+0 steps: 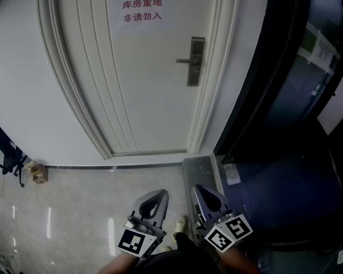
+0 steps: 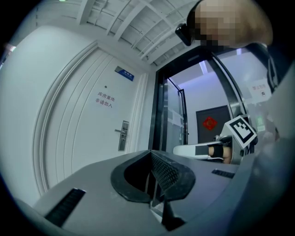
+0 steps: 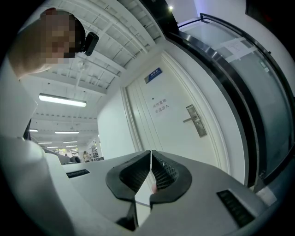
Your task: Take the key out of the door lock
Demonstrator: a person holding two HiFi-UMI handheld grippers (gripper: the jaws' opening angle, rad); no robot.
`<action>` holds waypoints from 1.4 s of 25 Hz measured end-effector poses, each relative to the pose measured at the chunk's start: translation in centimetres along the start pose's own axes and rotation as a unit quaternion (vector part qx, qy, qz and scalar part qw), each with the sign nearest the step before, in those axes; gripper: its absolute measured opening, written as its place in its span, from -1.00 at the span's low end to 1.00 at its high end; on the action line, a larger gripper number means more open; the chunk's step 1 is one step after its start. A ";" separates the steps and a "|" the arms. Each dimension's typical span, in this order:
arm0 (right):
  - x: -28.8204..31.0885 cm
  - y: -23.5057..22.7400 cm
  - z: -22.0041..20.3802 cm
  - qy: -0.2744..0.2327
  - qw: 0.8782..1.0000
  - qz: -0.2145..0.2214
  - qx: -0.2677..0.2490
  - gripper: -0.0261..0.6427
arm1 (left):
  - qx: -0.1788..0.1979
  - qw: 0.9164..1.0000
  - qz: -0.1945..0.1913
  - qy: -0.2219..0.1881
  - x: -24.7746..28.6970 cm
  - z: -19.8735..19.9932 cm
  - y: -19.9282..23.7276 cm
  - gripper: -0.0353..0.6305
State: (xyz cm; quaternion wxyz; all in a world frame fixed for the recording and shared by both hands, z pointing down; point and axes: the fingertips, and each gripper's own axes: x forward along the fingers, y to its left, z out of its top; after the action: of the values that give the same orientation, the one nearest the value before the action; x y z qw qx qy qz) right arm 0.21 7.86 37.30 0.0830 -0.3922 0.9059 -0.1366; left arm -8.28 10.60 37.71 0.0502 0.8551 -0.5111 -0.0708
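A white door point(image 1: 144, 80) fills the upper head view, and its metal lock plate with a lever handle point(image 1: 195, 60) sits at the door's right edge. Any key in it is too small to make out. Both grippers hang low, close to the person's body and far from the lock. My left gripper point(image 1: 154, 199) and right gripper point(image 1: 208, 199) are side by side, each with its jaws pressed together and nothing in them. The left gripper view shows its shut jaws point(image 2: 151, 159) with the lock plate point(image 2: 123, 135) far off. In the right gripper view the shut jaws point(image 3: 150, 159) point up toward the lock plate point(image 3: 197, 120).
A dark glass door and frame point(image 1: 278, 80) stand to the right of the white door. A grey threshold slab point(image 1: 201, 168) lies below the door frame. A small cardboard box point(image 1: 37, 172) sits on the floor at left. Red lettering point(image 1: 140, 12) marks the door.
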 end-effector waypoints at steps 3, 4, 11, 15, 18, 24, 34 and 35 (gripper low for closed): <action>3.3 -2.4 0.8 0.006 1.000 0.009 -0.011 -0.88 | 0.003 1.000 0.008 -0.001 3.5 0.3 1.7 -0.88; 4.4 -3.2 1.0 0.009 1.000 0.013 -0.014 -0.88 | 0.003 1.000 0.010 -0.001 4.8 0.4 2.2 -0.88; 10.2 -9.7 4.0 0.007 0.999 0.035 0.002 -0.88 | 0.012 1.000 0.016 -0.004 13.4 1.2 4.5 -0.88; 12.6 -12.9 5.5 0.000 0.998 0.048 0.041 -0.88 | 0.018 1.000 0.018 -0.001 17.1 1.6 5.0 -0.88; 14.4 -14.2 6.0 0.000 0.996 0.059 0.069 -0.88 | 0.019 1.000 0.020 0.000 19.2 1.8 5.7 -0.88; 18.8 -18.5 7.6 -0.012 0.984 0.058 0.169 -0.88 | 0.020 1.000 0.016 -0.001 23.1 1.9 7.5 -0.88; 29.6 -29.8 8.5 -0.063 0.909 0.003 0.413 -0.87 | 0.016 1.000 -0.013 0.003 29.7 1.8 13.1 -0.88; 30.8 -30.8 8.7 -0.079 0.896 -0.003 0.436 -0.87 | 0.015 1.000 -0.016 0.002 30.3 2.0 13.9 -0.88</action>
State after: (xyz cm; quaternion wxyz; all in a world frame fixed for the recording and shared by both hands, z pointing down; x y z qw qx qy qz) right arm 2.77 -36.46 37.35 0.3165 -0.3289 0.7447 -0.4869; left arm -6.48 -22.73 35.84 0.0374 0.8639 -0.4984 -0.0623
